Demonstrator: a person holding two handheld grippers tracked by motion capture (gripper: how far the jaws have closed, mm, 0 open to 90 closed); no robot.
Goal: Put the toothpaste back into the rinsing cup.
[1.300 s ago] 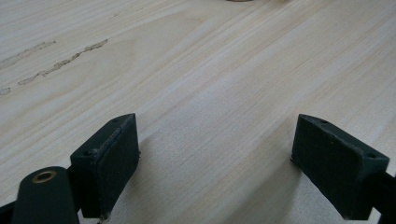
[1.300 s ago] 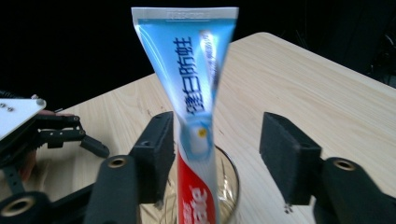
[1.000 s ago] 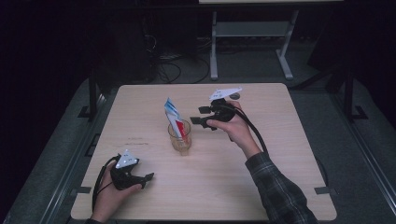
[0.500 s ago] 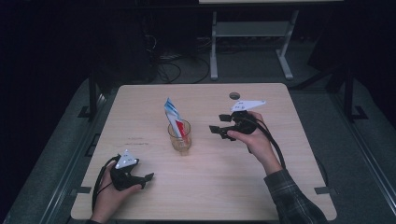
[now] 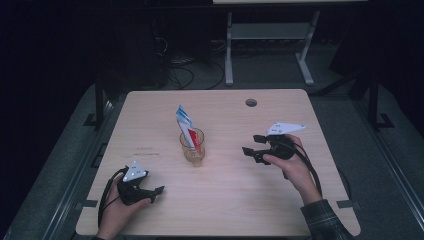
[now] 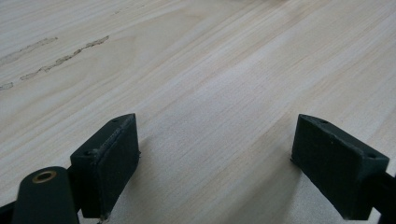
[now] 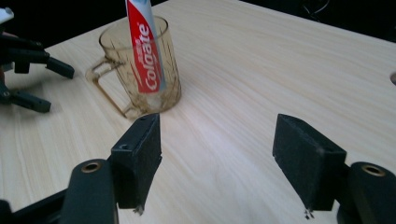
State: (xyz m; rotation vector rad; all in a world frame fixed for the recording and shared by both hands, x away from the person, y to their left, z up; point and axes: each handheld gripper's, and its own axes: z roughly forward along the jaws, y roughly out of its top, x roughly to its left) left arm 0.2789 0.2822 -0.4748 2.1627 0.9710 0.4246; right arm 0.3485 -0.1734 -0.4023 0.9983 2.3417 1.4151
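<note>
A clear amber glass mug (image 5: 193,149) stands mid-table with a red, white and blue toothpaste tube (image 5: 184,120) upright in it. In the right gripper view the mug (image 7: 164,88) and the tube (image 7: 144,51) sit ahead and to the left of the jaws. My right gripper (image 5: 250,144) hangs to the right of the mug, apart from it and pointing at it. It is open, its jaws have just been opening further, and nothing is between them (image 7: 217,140). My left gripper (image 5: 157,194) rests open near the front left edge, over bare wood (image 6: 215,140).
The light wooden table (image 5: 280,210) has a round cable hole (image 5: 251,102) at the back right and faint scuff marks (image 5: 145,150) left of the mug. Dark floor surrounds it, with a white desk frame (image 5: 230,55) behind. The left gripper (image 7: 49,86) lies beyond the mug's handle.
My right gripper drew back from beside the mug, moving right and toward the table's near side. The mug, the tube and the left gripper stayed put.
</note>
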